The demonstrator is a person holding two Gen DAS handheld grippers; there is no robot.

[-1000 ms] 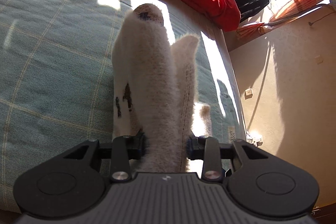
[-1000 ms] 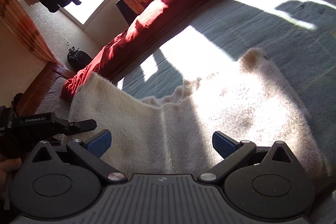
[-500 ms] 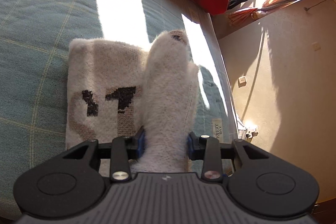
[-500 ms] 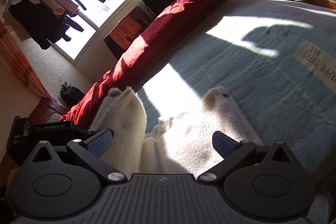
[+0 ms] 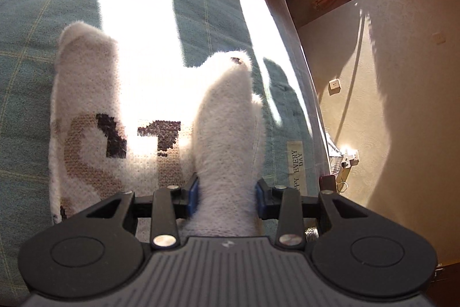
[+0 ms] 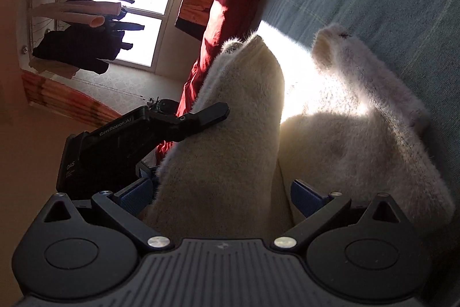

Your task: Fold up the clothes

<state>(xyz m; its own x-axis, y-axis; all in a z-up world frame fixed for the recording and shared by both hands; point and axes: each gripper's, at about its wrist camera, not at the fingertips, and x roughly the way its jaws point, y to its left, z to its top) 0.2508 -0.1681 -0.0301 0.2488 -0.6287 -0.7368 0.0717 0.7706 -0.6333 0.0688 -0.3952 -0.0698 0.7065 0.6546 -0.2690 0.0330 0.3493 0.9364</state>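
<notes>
The left hand-held gripper (image 5: 227, 199) is clamped on a raised fold of the fuzzy white sweater (image 5: 115, 117). The right hand-held gripper (image 6: 221, 197) stands apart around another lifted fold, not pinching it. The rest of the sweater lies on the bed (image 5: 34, 19). To fold well, I'd keep both edges level, lay them square, and smooth any creases.
</notes>
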